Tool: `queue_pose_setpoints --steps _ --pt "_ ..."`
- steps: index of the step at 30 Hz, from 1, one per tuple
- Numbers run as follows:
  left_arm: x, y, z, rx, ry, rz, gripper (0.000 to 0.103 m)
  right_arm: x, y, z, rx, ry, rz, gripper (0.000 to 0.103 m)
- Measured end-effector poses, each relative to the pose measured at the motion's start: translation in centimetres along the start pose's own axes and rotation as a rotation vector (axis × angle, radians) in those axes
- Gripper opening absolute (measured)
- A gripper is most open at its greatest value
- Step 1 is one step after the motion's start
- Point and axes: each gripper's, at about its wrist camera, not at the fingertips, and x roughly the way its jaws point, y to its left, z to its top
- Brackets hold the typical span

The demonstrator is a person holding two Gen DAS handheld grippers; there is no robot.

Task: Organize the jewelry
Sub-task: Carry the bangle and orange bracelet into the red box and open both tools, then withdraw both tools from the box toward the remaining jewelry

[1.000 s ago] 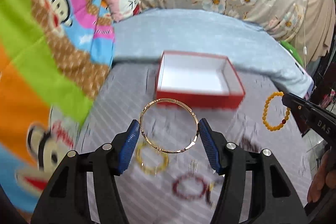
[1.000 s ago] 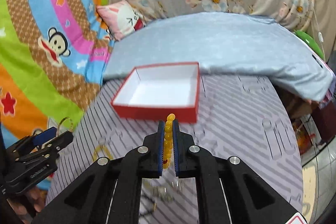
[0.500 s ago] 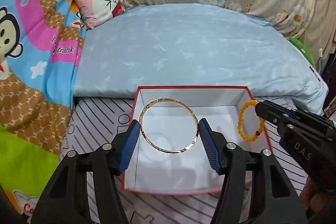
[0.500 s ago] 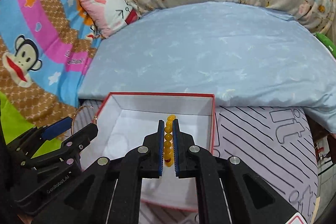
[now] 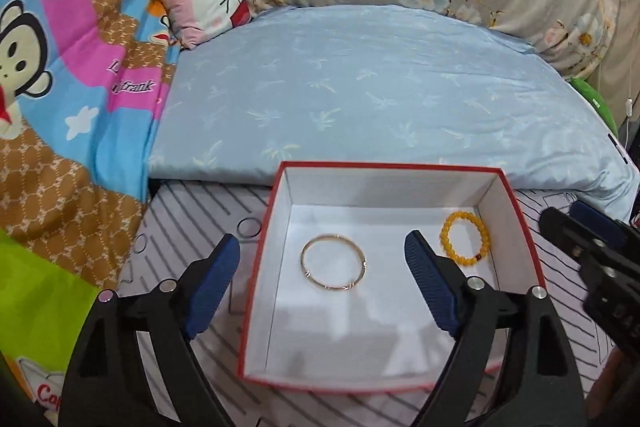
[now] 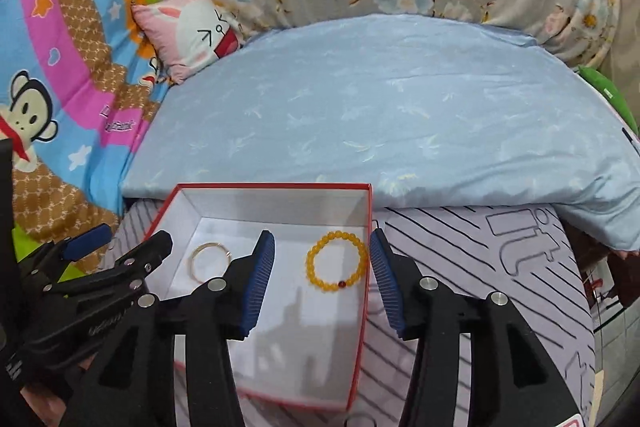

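From the left wrist view: left gripper (image 5: 322, 269) spread wide and empty above the red box (image 5: 384, 166), one blue pad outside the box's left wall, the other over its white floor. Gold bangle (image 5: 333, 268) flat on that floor, between the pads but below them, touched by neither. Yellow bead bracelet (image 5: 465, 236) flat too, toward the far right corner, apart from the bangle. Right gripper (image 5: 592, 239) just past the box's right wall, seen only from the side here. Two thin printed-looking circles on the striped mat (image 5: 192, 215) beside the box; hard to tell whether rings or pattern. From the right wrist view: right gripper (image 6: 322, 277) likewise parted wide and holding nothing, bead bracelet (image 6: 337, 265) lying between and beneath the pads near the box's right wall, bangle (image 6: 210, 259) further left, partly hidden behind the black frame of the other tool. Judged as the close of a drop-off step, both pieces delivered into the box. Next, probably: lift both tools straight up clear of the walls without nudging the light box, then look for any pieces left on the mat; none clearly in sight here, save a small ring-shaped edge at the bottom, too cut off to name.
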Motion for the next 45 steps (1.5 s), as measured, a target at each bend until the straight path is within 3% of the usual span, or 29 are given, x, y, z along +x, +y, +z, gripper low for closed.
queue_pose_setpoints --steps 6,14,25,30,37,43,45 --pt "-5.8 1.2 -4.2 0.005 -0.032 0.041 0.086 -6.0 1.1 -4.8 -0.036 -0.017 -0.005 0.059" --pt "-11.3 2.3 -11.5 -0.031 0.012 0.031 0.089 -11.2 1.6 -13.3 -0.032 0.029 -0.022 0.060" --pt "-12.8 4.1 -22.2 -0.052 0.106 0.066 0.089 -14.0 0.7 -22.1 0.003 0.126 -0.017 0.060" --pt "-12.6 5.5 -23.6 -0.107 0.120 0.060 0.089 -14.1 0.4 -23.4 0.032 0.151 -0.009 0.060" --pt "-11.4 7.4 -22.4 -0.162 0.112 0.087 0.087 -13.7 0.2 -23.6 0.046 0.165 -0.007 0.060" --pt "-8.2 8.1 -21.7 -0.172 0.156 0.108 0.070 -13.1 0.1 -23.6 0.042 0.173 -0.015 0.060" --pt "-7.3 8.1 -21.7 -0.167 0.171 0.106 0.058 -12.7 -0.2 -23.4 0.053 0.178 -0.014 0.060"
